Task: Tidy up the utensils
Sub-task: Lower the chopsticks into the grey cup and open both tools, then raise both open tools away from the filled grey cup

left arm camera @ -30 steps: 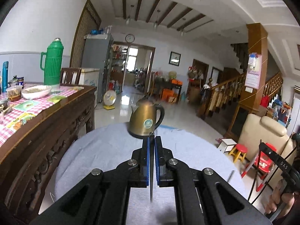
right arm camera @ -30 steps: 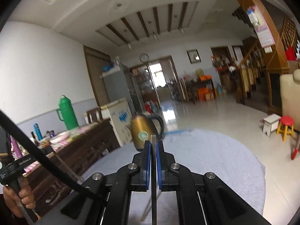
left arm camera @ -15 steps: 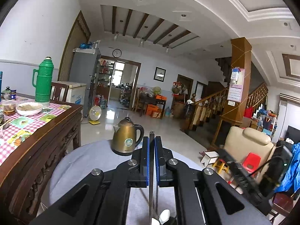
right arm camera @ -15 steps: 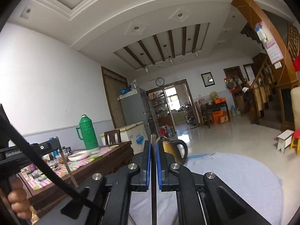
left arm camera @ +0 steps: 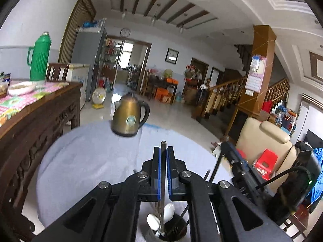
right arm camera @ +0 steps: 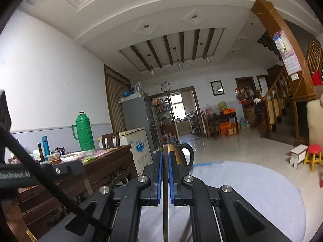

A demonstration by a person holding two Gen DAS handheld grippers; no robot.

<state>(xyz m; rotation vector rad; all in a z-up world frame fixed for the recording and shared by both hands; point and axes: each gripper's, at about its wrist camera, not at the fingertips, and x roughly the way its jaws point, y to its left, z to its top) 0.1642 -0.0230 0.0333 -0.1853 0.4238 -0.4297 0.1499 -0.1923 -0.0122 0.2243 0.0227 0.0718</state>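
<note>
Dark holder with white spoons upright — a thin, perhaps metal, utensil above.

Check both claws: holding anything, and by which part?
Left claw pinches a thin metal utensil near its top end. Right claw pinches a dark flat handle near its tip.

Both wrist views look across the round table toward the kettle, the left tilted downward, the right level.

Left tongs clamped tight, tilted slightly down — right tongs clamped too, approx. level.
</note>
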